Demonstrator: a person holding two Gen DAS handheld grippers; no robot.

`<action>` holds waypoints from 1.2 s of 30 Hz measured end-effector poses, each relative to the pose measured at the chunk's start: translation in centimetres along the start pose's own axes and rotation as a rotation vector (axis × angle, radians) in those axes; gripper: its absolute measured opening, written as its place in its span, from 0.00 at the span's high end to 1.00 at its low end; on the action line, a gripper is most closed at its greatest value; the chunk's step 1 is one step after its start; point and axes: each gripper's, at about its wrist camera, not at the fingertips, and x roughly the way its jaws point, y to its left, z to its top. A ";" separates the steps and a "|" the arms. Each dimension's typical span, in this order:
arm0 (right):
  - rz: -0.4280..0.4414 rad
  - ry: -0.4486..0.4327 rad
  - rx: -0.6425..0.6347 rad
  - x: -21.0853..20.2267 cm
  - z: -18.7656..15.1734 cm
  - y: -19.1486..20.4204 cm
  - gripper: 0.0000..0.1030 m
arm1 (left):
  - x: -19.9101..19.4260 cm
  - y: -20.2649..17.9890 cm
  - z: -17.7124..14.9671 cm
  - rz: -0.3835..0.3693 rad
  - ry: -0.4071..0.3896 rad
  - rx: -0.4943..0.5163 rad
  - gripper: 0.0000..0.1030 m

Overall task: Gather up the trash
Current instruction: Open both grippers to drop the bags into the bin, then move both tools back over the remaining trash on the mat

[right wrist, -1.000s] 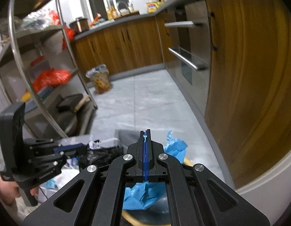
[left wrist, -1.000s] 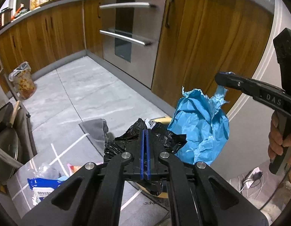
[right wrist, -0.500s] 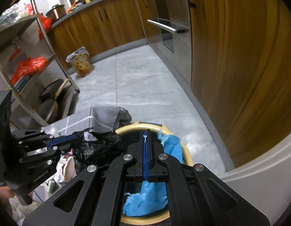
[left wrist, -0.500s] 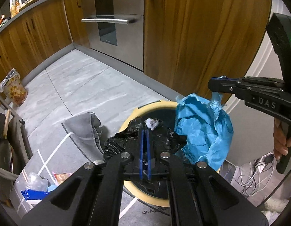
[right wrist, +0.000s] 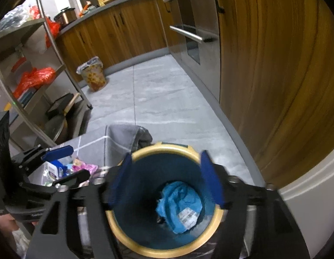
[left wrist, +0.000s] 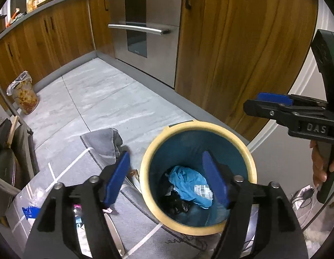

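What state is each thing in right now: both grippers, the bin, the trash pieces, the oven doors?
Left gripper: jaws opening, nothing between them.
Right gripper: jaws opening, nothing between them.
Bin: upright, no lid.
Blue wrapper: crumpled, inside the bin.
Black bag: crumpled, inside the bin beside the wrapper.
Oven doors: closed.
Grey mat: corner folded over.

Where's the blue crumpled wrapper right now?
In both wrist views the blue crumpled wrapper lies at the bottom of the yellow-rimmed bin, beside the black plastic bag, with neither claw touching it.
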 end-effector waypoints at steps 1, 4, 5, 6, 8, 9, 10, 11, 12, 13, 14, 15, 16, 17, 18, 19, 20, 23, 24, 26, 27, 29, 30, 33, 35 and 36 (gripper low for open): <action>-0.009 -0.017 -0.010 -0.4 0.1 0.4 0.20 | -0.3 0.1 0.0 0.002 -0.006 -0.005 0.29; -0.018 -0.052 -0.031 -1.2 0.5 1.2 0.15 | -1.2 0.4 -0.2 0.015 -0.029 -0.020 0.20; -0.019 -0.058 -0.034 -1.5 0.7 1.4 0.13 | -1.5 0.4 -0.2 0.019 -0.036 -0.022 0.19; -0.020 -0.067 -0.036 -1.7 0.9 1.7 0.11 | -1.8 0.5 -0.2 0.024 -0.043 -0.024 0.16; -0.022 -0.090 -0.037 -2.3 1.2 2.0 0.10 | -2.5 0.8 -0.4 0.034 -0.059 -0.029 0.12; -0.021 -0.099 -0.037 -2.6 1.4 2.2 0.09 | -2.8 0.9 -0.4 0.038 -0.066 -0.032 0.08; -0.018 -0.113 -0.036 -3.0 1.5 2.4 0.09 | -3.4 1.1 -0.5 0.048 -0.081 -0.040 0.06; -0.016 -0.128 -0.038 -3.4 1.6 2.7 0.08 | -3.9 1.3 -0.6 0.055 -0.092 -0.047 0.06; -0.015 -0.143 -0.042 -3.8 1.7 3.0 0.08 | -4.3 1.6 -0.7 0.063 -0.102 -0.056 0.06; -0.015 -0.153 -0.044 -4.1 1.8 3.2 0.08 | -4.7 1.9 -0.8 0.067 -0.107 -0.065 0.06; -0.013 -0.166 -0.048 -4.5 1.9 3.5 0.08 | -5.0 2.1 -0.8 0.068 -0.110 -0.070 0.06; -0.011 -0.173 -0.050 -4.7 2.0 3.7 0.07 | -5.5 2.5 -0.9 0.072 -0.116 -0.077 0.06; -0.006 -0.183 -0.054 -5.0 2.2 4.1 0.07 | -6.1 2.8 -1.0 0.075 -0.124 -0.080 0.06; -0.001 -0.192 -0.058 -5.3 2.3 4.5 0.07 | -6.6 3.2 -0.9 0.079 -0.131 -0.083 0.06; 0.001 -0.200 -0.063 -5.5 2.3 4.8 0.07 | -7.2 3.6 -1.0 0.085 -0.142 -0.089 0.06; 0.003 -0.211 -0.071 -5.8 2.4 5.3 0.07 | -7.7 3.9 -1.0 0.091 -0.153 -0.094 0.06; 0.006 -0.221 -0.080 -6.1 2.5 5.7 0.07 | -8.3 4.4 -1.1 0.097 -0.162 -0.099 0.06; 0.002 -0.252 -0.114 -6.7 2.6 7.3 0.06 | -10.2 5.7 -1.5 0.126 -0.194 -0.107 0.06; -0.008 -0.262 -0.128 -6.9 2.8 8.1 0.06 | -11.1 6.3 -1.8 0.144 -0.208 -0.107 0.06; -0.013 -0.276 -0.146 -7.3 2.8 9.2 0.06 | -12.5 7.2 -2.1 0.177 -0.226 -0.109 0.06; -0.009 -0.281 -0.150 -7.4 2.8 9.8 0.06 | -13.3 7.9 -2.4 0.197 -0.237 -0.115 0.06; 0.011 -0.299 -0.161 -7.8 3.2 11.1 0.06 | -14.6 9.3 -2.8 0.219 -0.255 -0.139 0.06; 0.022 -0.312 -0.169 -8.1 3.3 11.8 0.05 | -15.4 10.2 -3.2 0.228 -0.262 -0.160 0.06; 0.038 -0.346 -0.193 -8.8 3.4 14.0 0.05 | -17.2 12.3 -4.2 0.253 -0.276 -0.207 0.06; 0.035 -0.365 -0.207 -9.1 3.4 15.4 0.05 | -18.6 13.9 -5.3 0.290 -0.284 -0.236 0.06; 0.042 -0.368 -0.214 -9.0 3.5 16.1 0.05 | -19.3 14.7 -5.8 0.313 -0.287 -0.247 0.06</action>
